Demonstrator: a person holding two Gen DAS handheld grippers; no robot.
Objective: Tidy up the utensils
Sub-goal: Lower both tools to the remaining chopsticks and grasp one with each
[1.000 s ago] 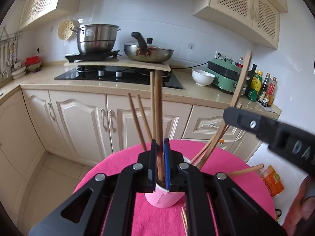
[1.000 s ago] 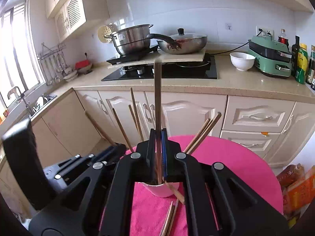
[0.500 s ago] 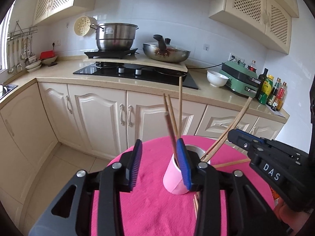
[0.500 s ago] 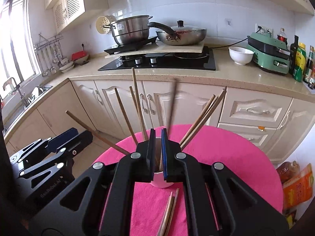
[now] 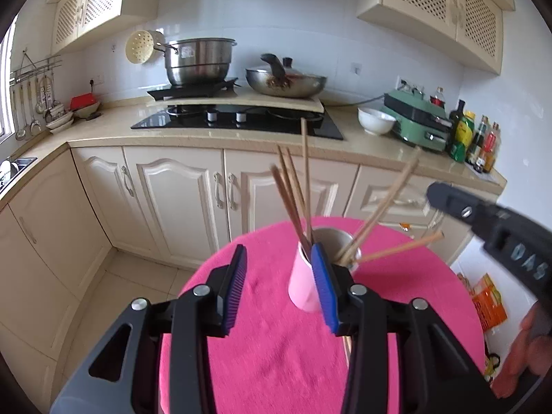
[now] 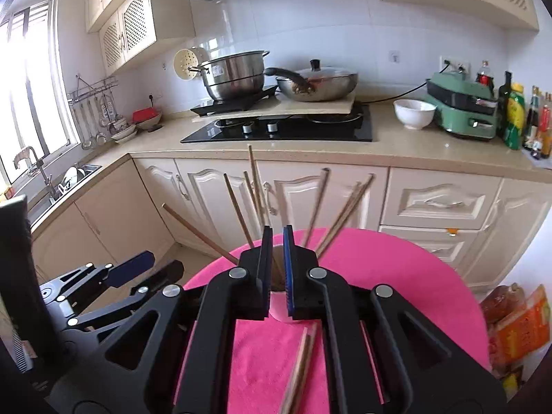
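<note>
A pink cup [image 5: 303,286] stands on the round table with the pink cloth [image 5: 276,345] and holds several wooden chopsticks [image 5: 293,200] that fan out. My left gripper [image 5: 277,286] is open and empty, its right pad beside the cup's near side. My right gripper [image 6: 276,269] is just in front of the cup [image 6: 277,310], with its jaws slightly apart and nothing between them. It also shows at the right in the left wrist view [image 5: 500,234]. Two loose chopsticks [image 6: 302,362] lie on the cloth [image 6: 396,276] under the right gripper.
Cream kitchen cabinets [image 5: 179,200] and a counter with a hob [image 5: 238,120], pots, a white bowl [image 5: 376,120] and bottles stand behind the table. Snack bags [image 6: 517,324] lie on the floor at the right. A sink [image 6: 51,186] is at the left.
My left gripper has let go of its chopsticks, opened and backed off from the cup. My right gripper has released its chopstick into the cup and opened slightly.
</note>
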